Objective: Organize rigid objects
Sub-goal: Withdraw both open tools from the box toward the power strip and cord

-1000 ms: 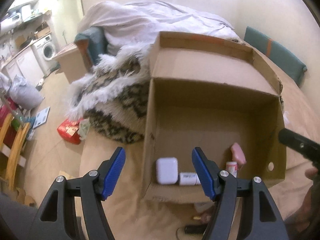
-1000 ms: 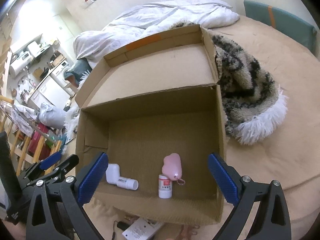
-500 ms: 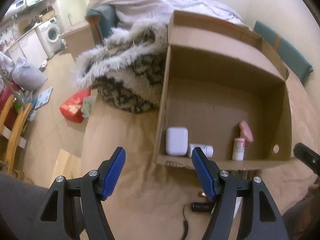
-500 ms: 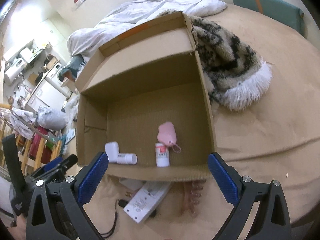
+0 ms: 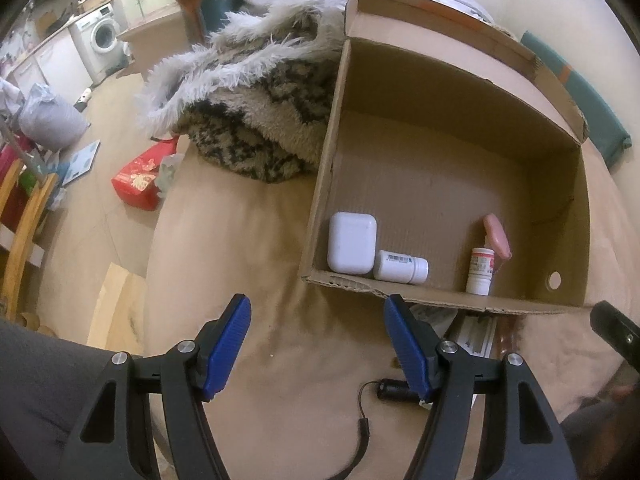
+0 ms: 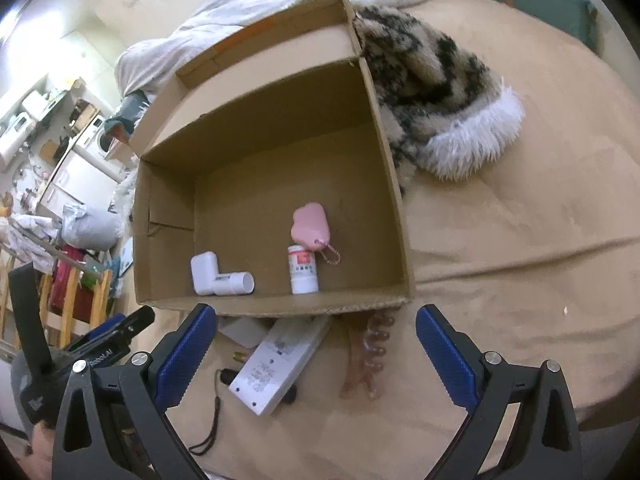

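Note:
An open cardboard box (image 5: 568,216) (image 6: 394,184) sits on the tan bed. Inside lie a white earbud case (image 5: 352,243) (image 6: 203,267), a white pill bottle on its side (image 5: 401,266) (image 6: 234,283), an upright small white bottle (image 5: 480,271) (image 6: 303,269) and a pink keychain charm (image 5: 497,235) (image 6: 310,230). In front of the box lie a white power strip (image 6: 280,364), a pink hair claw (image 6: 367,356) and a small black device with a lanyard (image 5: 394,390). My left gripper (image 5: 318,340) and right gripper (image 6: 316,356) are open and empty, both short of the box.
A furry black-and-white blanket (image 5: 256,112) (image 6: 436,96) lies against the box. A white duvet (image 6: 288,4) is behind it. A teal cushion (image 6: 524,0) sits at the far right. The bed edge drops to the floor on the left, with a red bag (image 5: 140,180).
Both grippers have pulled back and up from the box. The items on the bed in front of the box have come into view. Both stay open.

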A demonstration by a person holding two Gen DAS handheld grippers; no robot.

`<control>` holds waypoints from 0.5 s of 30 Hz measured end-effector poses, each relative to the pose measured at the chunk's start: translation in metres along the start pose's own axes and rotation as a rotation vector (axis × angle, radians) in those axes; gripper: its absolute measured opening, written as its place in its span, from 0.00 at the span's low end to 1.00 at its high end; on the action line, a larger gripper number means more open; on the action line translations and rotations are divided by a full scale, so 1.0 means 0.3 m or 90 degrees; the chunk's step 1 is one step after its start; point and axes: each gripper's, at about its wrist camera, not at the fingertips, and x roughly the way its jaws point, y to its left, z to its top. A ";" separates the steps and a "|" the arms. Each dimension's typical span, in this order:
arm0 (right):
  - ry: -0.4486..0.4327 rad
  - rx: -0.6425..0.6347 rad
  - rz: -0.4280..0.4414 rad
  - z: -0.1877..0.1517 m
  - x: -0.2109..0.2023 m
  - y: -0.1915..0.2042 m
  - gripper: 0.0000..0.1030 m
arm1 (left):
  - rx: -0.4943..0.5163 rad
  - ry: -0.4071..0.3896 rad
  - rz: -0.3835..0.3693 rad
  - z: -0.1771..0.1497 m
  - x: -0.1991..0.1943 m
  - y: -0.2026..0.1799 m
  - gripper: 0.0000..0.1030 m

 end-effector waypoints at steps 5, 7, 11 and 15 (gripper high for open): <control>0.007 -0.033 -0.017 -0.014 0.024 0.015 1.00 | 0.003 0.018 0.001 -0.003 0.023 -0.007 0.64; 0.023 -0.025 -0.016 -0.011 0.045 0.008 1.00 | -0.004 0.024 -0.002 -0.002 0.033 -0.008 0.64; 0.062 -0.001 -0.027 -0.013 0.094 -0.017 1.00 | -0.005 0.037 0.000 -0.002 0.057 -0.011 0.64; 0.122 0.036 -0.062 -0.023 0.169 -0.056 1.00 | -0.026 0.093 -0.034 0.000 0.100 0.001 0.64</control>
